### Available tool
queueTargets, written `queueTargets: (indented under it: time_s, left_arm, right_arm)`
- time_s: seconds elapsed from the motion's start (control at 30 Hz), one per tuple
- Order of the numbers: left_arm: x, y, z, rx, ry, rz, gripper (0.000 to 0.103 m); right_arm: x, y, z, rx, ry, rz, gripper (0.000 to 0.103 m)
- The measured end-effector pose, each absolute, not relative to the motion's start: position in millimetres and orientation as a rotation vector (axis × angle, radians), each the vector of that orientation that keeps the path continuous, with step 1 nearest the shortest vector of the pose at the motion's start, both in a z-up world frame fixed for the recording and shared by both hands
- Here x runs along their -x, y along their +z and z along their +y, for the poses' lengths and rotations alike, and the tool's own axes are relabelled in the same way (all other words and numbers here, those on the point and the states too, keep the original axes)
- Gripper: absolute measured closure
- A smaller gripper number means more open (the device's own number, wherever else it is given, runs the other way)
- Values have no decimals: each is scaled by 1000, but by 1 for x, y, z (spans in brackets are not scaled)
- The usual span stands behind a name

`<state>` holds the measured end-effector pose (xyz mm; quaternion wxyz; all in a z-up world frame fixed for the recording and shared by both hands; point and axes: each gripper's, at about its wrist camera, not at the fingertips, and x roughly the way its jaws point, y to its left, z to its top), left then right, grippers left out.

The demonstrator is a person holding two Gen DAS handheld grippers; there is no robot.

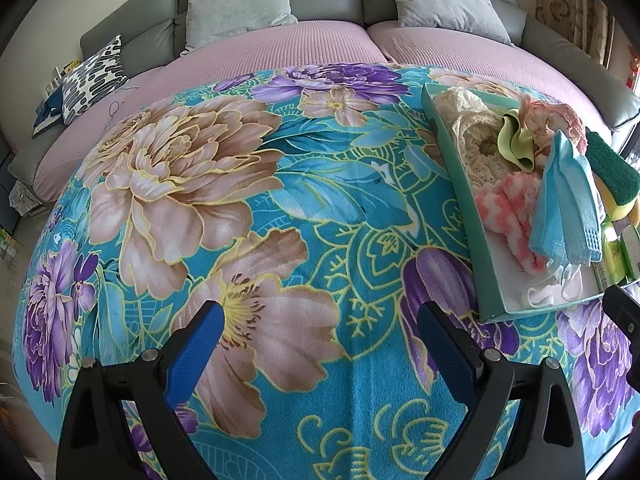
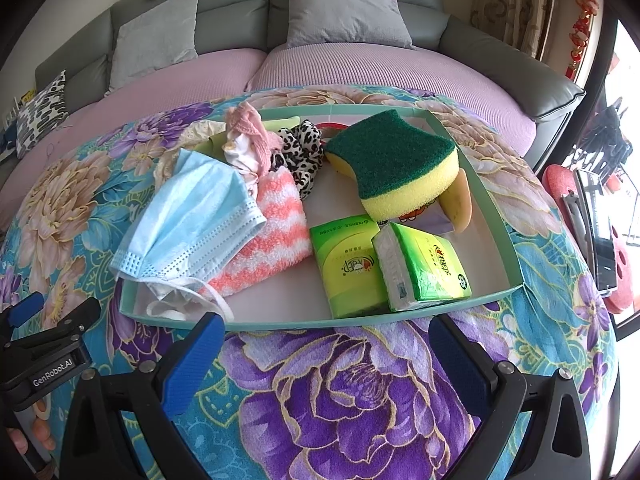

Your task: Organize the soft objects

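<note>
Where fleece spreads, spongy block (image 2: 394, 164) in tray (image 2: 500, 224)

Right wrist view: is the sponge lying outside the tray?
No. The sponge sits inside the tray, green side up, behind the tissue packs.

1. Soft, even daylight in both views; colours are bright.
2. Light enters from the right, where the window (image 2: 624, 128) is blown out to white.
3. Shadows are faint and diffuse.
4. Strong fisheye bending curves the blanket (image 1: 280, 208); corners are black vignette.
5. Focus is sharp throughout, with no motion blur.
</note>
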<state>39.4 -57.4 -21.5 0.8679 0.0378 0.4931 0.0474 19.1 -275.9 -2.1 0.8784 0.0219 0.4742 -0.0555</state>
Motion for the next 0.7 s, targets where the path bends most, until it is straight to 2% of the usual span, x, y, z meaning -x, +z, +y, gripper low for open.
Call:
queueTargets:
  time_s: [0.7]
  left_arm:
    - [-38, -18, -57, -77, 90, 1011, 6]
  right_arm:
    - [-19, -4, -275, -43, -113, 997, 0]
